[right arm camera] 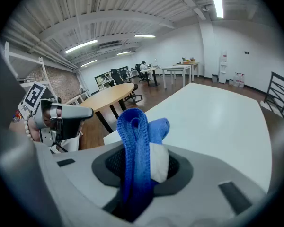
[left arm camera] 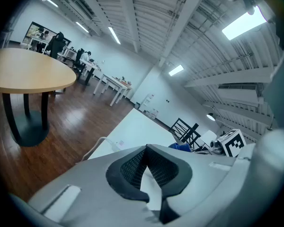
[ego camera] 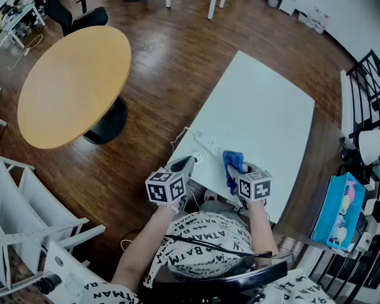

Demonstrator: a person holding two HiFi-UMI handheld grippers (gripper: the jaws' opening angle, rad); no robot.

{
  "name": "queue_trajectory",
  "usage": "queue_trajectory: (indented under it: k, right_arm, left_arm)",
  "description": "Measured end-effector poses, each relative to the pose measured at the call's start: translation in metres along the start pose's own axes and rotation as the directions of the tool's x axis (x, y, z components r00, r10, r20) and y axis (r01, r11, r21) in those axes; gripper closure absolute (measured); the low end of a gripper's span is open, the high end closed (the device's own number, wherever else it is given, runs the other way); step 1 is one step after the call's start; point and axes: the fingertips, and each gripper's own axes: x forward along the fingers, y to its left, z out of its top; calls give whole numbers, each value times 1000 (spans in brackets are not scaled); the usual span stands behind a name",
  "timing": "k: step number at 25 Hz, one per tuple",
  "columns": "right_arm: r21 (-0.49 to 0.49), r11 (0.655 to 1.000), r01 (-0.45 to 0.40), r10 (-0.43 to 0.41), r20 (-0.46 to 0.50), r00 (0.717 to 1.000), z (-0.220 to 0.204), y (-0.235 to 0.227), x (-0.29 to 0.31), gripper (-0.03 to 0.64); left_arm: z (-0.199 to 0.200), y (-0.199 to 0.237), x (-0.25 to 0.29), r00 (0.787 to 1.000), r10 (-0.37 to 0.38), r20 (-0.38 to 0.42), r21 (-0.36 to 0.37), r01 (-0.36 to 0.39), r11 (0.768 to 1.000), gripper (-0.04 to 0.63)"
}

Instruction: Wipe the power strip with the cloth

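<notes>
Power strip [ego camera: 206, 146] is lying flat on the white worktop [ego camera: 266, 106], right along the near-left edge, with its cord [ego camera: 180, 135] trailing off the far end toward the wood floor. It looks like it sits at an angle to the person, long side running away and to the left. The cloth [ego camera: 232, 166] is blue and bunched up, just beside the near end of the strip. From the head view I honestly can't say if it's touching the strip or hanging a bit above it. The right claw [right arm camera: 141, 167] is clamped tight on that cloth, and in the right gripper view a folded loop of it sticks up out of the jaws with the bare worktop behind. The left claw [left arm camera: 146, 167] has its jaws pinched together at the tips with nothing in them, parked near the strip's near end on the left side, just off the worktop's edge. So my read: cloth is in hand and lined up, but the actual wiping stroke isn't clearly going, so this is the very start of the wipe. Next move probably calls for pressing the cloth flat onto the top face and dragging it along the strip's length. The strip looks light and could slide, so the empty left claw might want to pin one end down. Big round wooden table [ego camera: 73, 84] sits well apart to the left, not involved.
</notes>
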Motion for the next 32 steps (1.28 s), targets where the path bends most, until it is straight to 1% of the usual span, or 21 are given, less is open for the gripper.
queue_trajectory:
  k: [6,11,13,16,18,20,24,28,32]
  right_arm:
    - [-16,1000,-7,7,-15,1000,2,-8,4,491]
    - [-76,996,-35,30,-67,997,1,-11,18,491]
    - [-98,994,-46,37,-83,996,7,-15,29,491]
    - [-141,988,-68,55,-92,994,27,-17,53,491]
    - [-178,980,-85,69,-92,993,44,-13,70,491]
    - [-216,969,-118,99,-99,990,60,-3,88,489]
    - [-250,950,-185,151,-148,977,78,15,122,491]
    - [-263,938,-226,176,-203,963,79,25,150,491]
    - [-348,907,-237,143,-275,951,67,29,167,489]
  left_arm:
    - [3,-3,8,1000,7,7,-3,-7,1000,595]
    - [-3,3,9,999,38,4,-25,-38,999,595]
    - [-6,5,7,999,54,2,-30,-54,998,595]
    - [-10,9,5,997,79,-5,-27,-79,996,595]
    - [-12,12,5,995,95,-9,-27,-95,995,595]
    - [-12,15,3,994,109,-4,-35,-109,993,595]
    - [-13,21,-4,988,151,16,-60,-149,987,595]
    - [-13,30,-12,982,188,30,-73,-185,980,595]
    - [-13,36,-19,977,211,41,-87,-207,974,595]
